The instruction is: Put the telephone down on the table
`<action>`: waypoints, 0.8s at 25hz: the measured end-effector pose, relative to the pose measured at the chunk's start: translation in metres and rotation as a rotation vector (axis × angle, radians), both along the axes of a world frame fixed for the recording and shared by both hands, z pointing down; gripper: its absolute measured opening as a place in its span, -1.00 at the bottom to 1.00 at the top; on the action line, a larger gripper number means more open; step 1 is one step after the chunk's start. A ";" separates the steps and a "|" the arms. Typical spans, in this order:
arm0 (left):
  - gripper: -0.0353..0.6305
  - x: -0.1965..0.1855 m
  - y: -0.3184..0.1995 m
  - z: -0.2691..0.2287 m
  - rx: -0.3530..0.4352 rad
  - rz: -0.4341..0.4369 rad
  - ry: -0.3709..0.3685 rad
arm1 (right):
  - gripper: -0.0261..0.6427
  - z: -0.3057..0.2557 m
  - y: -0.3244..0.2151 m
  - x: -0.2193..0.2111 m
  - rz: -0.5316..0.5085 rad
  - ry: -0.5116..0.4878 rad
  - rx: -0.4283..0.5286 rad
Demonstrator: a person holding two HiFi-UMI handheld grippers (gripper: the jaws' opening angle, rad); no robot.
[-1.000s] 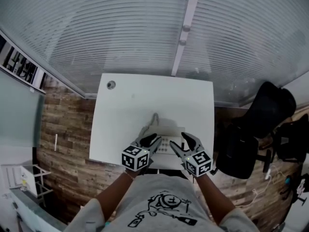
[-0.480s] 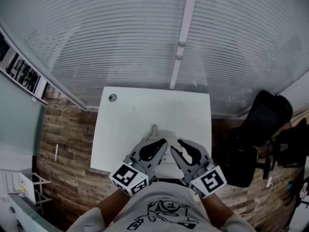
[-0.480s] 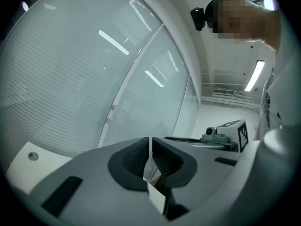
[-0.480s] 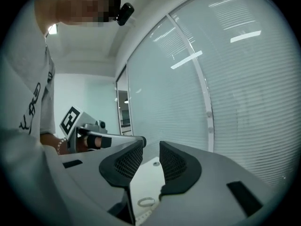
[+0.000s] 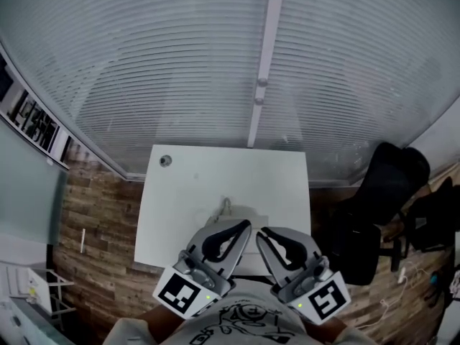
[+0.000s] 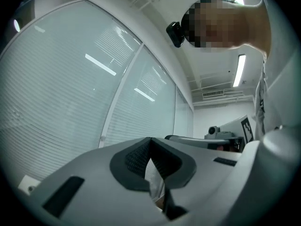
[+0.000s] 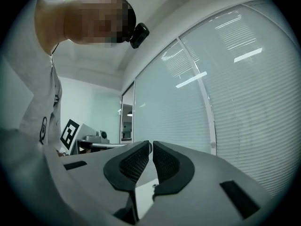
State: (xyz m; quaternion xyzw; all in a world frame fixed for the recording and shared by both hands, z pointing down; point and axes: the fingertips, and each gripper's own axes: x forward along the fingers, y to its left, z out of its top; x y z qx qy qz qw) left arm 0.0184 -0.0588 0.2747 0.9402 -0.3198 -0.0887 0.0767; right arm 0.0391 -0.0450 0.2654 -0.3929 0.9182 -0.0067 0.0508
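Note:
The telephone [image 5: 237,211], pale, with a cord at its far edge, rests on the white table [image 5: 187,192]; my two raised grippers hide most of it. In the head view the left gripper [image 5: 243,227] and the right gripper [image 5: 263,233] hang side by side close to the camera, well above the table. Both are shut with nothing between the pads. The left gripper view shows its jaws [image 6: 150,140] closed against a background of glass wall. The right gripper [image 7: 151,144] points level at the blinds, pads together and empty.
A round grommet [image 5: 166,161] sits in the table's far left corner. A black office chair [image 5: 388,185] stands right of the table. A blind-covered glass wall with a vertical post [image 5: 262,85] rises behind it. Wooden floor [image 5: 93,214] lies to the left.
Both grippers have risen from the telephone toward the camera, and their jaws have gone from open to shut. The telephone has stayed on the table.

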 end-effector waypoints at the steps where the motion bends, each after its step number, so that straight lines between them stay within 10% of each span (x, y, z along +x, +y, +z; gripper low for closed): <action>1: -0.89 0.000 0.002 -0.004 0.011 0.002 -0.001 | -0.78 -0.004 0.002 0.000 0.000 -0.002 0.006; 20: -0.89 0.007 0.008 -0.008 0.025 0.015 -0.039 | -0.80 -0.015 0.009 0.003 0.004 0.020 0.030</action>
